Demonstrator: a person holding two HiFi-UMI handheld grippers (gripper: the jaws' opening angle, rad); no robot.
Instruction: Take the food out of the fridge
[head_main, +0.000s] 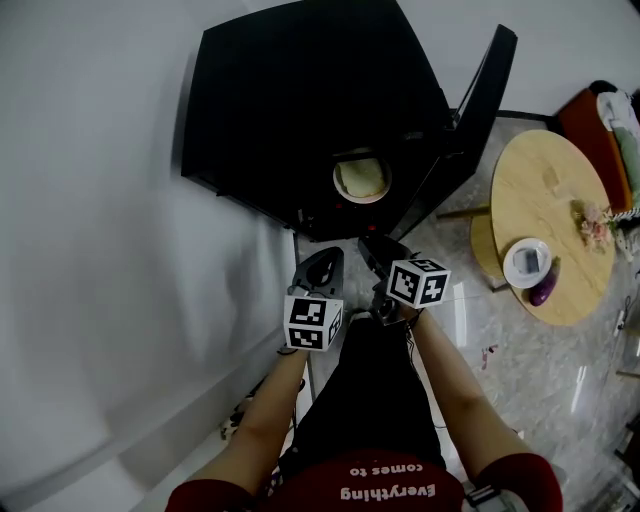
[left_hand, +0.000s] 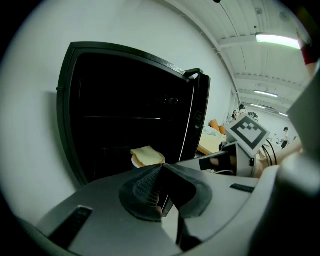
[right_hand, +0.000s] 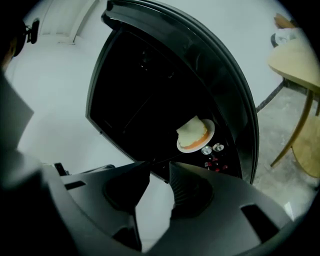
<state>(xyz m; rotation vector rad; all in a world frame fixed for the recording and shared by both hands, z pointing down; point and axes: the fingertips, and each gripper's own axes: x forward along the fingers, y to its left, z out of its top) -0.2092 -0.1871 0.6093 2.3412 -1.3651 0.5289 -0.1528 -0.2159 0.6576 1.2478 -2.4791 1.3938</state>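
Observation:
A small black fridge (head_main: 290, 100) stands against the wall with its door (head_main: 485, 95) swung open to the right. Inside it sits a white plate (head_main: 361, 177) with pale sliced food on it, seen too in the left gripper view (left_hand: 146, 156) and the right gripper view (right_hand: 195, 134). My left gripper (head_main: 318, 268) hangs in front of the fridge, short of the plate, its jaws shut with nothing in them (left_hand: 161, 167). My right gripper (head_main: 378, 250) is beside it, jaws open and empty (right_hand: 159, 167). The plate lies ahead of both.
A round wooden table (head_main: 545, 190) stands right of the fridge with a white bowl (head_main: 527, 262), a purple item (head_main: 544, 288) and flowers (head_main: 595, 222) on it. A white wall runs along the left. Small red and silver items (right_hand: 212, 155) sit low inside the fridge.

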